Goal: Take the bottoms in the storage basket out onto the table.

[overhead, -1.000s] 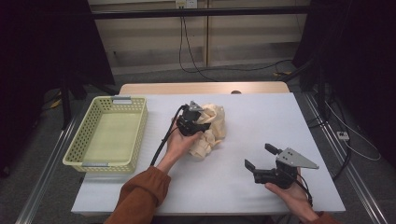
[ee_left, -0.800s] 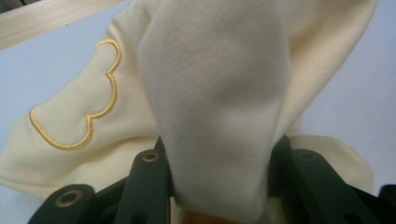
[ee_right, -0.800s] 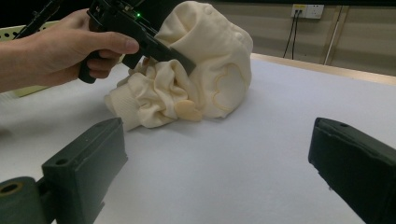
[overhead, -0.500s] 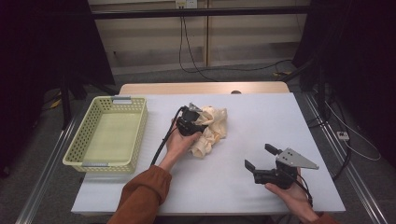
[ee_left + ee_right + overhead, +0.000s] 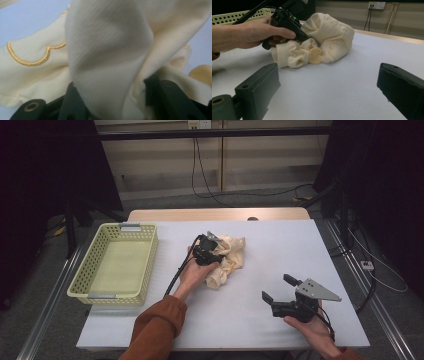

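Cream garment (image 5: 229, 260) lies bunched mid-tabletop (image 5: 280, 250), right of the yellow basket (image 5: 116, 262). Left tool (image 5: 212, 251) sits on it, a fold still between its jaws, which have just been opening. Right tool (image 5: 278, 289) is well apart, jaws wide, holding nothing.

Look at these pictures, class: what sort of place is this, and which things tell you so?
Probably a lab or recording studio, not a home: a bare white table on a metal frame, black curtains at both sides, loose cables across the floor, and a hand-held gripper with a camera on it.
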### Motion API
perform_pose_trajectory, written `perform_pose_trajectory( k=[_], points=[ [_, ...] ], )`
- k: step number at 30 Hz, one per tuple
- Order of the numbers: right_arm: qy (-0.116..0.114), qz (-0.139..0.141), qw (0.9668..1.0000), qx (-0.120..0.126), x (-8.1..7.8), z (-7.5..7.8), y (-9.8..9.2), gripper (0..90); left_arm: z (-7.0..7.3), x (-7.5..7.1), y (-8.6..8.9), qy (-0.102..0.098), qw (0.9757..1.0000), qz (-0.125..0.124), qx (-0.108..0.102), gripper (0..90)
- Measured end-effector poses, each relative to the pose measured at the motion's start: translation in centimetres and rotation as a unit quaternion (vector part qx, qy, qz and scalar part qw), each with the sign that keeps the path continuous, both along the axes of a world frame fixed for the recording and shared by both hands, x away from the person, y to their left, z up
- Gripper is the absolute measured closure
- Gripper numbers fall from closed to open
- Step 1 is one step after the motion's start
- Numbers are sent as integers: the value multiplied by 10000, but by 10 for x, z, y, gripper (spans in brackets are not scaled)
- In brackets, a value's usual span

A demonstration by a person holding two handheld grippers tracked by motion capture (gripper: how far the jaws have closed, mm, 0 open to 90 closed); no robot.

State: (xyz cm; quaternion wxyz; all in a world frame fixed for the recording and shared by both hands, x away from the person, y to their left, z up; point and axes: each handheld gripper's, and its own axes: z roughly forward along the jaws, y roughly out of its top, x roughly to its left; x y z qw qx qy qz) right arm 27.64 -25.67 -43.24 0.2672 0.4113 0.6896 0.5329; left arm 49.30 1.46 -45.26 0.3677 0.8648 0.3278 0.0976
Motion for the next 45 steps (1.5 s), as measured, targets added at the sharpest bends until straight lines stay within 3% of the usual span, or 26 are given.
perform_pose_trajectory(
  k=[3, 8, 13, 16, 20, 21, 30, 34, 38, 45],
  points=[
    [1, 12, 10000, 2, 0, 0, 0, 41, -1, 1, 0, 19, 10000, 15, -70, 589],
    [2, 25, 10000, 9, 0, 0, 1, 41, -4, 1, -2, -160, 9998, 31, -60, 569],
    [1, 32, 10000, 7, 0, 0, 0, 41, -5, 2, -2, -55, 9997, 18, -229, 540],
    [-3, 35, 10000, 11, 1, 0, 0, 40, -2, 2, -1, 201, 9994, 24, -281, 535],
    [0, 39, 10000, 16, 0, 0, 0, 40, 0, 2, 3, 594, 9971, -127, -465, 496],
    [4, 37, 10000, 18, 0, 0, 0, 39, 1, 2, 3, 605, 9971, -159, -438, 481],
    [2, 26, 10000, 7, 0, 0, 0, 39, 1, -3, -3, 438, 9983, -45, -388, 355],
    [2, 18, 10000, 6, 0, 0, 0, 39, 1, -2, -3, 412, 9979, -4, -494, 311],
    [2, 18, 10000, 1, 1, -1, 0, 39, 2, -3, -5, 272, 9986, 33, -444, 258],
    [5, 6, 10000, -4, 0, 0, 0, 39, 6, -3, -3, 257, 9982, 68, -532, 149]
  ],
)
